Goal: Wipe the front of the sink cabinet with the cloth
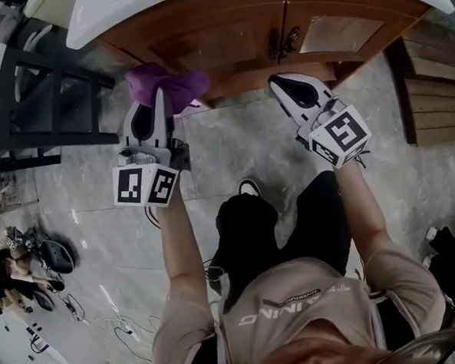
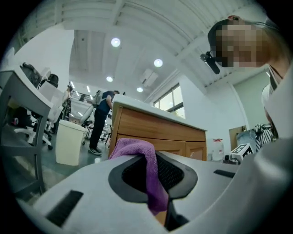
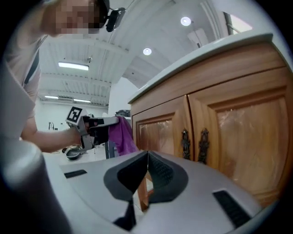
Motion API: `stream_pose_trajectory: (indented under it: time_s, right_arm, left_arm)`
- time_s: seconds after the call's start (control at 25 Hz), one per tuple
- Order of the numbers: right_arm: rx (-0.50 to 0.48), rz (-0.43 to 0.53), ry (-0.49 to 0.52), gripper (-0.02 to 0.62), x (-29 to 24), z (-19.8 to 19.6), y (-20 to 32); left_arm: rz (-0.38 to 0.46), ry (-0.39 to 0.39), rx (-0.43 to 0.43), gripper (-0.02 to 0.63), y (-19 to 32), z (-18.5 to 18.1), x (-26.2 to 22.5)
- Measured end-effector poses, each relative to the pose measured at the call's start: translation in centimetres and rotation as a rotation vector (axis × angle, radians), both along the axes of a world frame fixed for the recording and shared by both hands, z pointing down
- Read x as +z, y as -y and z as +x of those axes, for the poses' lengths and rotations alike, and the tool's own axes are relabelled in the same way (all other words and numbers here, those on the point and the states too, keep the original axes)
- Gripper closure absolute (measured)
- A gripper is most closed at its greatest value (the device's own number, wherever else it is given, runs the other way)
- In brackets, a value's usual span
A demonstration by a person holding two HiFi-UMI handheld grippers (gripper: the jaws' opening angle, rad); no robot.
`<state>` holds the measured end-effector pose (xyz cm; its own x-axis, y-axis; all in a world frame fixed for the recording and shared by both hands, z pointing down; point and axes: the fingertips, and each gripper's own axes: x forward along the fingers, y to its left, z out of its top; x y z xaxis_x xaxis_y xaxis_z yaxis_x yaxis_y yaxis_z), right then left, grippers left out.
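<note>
Head view: left gripper [image 1: 154, 93], jaws clenched on purple microfibre cloth [image 1: 177, 84], holds it at brown wooden sink cabinet [image 1: 226, 35] left front, apparently for wiping. Right gripper [image 1: 277, 82], jaws together and empty, hangs near the doors.

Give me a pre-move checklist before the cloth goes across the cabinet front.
1. Cloth gripped: ok. The purple cloth is pinched between the left gripper jaws.
2. Cloth touching the cabinet front: cannot tell. It sits at the lower edge, but contact is not clear.
3. Right gripper free: ok. Its jaws are together with nothing between them.
4. Right gripper out of the wiping path: ok. It hangs off the doors, below the handles, apart from the cloth.
5. Doors shut: ok. Both look closed.
</note>
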<state>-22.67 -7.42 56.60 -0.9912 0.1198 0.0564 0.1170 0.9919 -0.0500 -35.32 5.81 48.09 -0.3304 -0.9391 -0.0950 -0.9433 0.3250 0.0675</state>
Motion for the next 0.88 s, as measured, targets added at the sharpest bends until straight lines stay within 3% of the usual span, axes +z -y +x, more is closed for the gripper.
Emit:
stream_pose_trajectory:
  time_s: [0.2,0.36,0.64,0.76,0.88]
  right_arm:
    - [0.033,0.036,-0.018,0.583,1.1,0.2,0.1]
    - [-0.022,0.084,-0.024,0.583,-0.3,1.1,-1.8]
    - [-0.059,0.21,-0.072,0.583,-0.3,3.6,-2.0]
    - [-0.062,0.155,-0.079,0.583,-0.3,5.6,-0.9]
    - [-0.018,0.069,-0.043,0.583,-1.0,7.1,1.1]
  left_arm:
    - [0.0,0.026,-0.027,0.569,-0.3,-0.2,0.5]
    - [-0.036,0.0,-0.043,0.569,-0.8,-0.2,0.8]
    - [-0.053,0.057,-0.142,0.569,0.8,-5.7,-2.6]
    - [-0.095,0.069,-0.164,0.569,2.4,-7.0,-2.2]
    - [-0.081,0.073,-0.184,0.569,3.4,-7.3,-2.5]
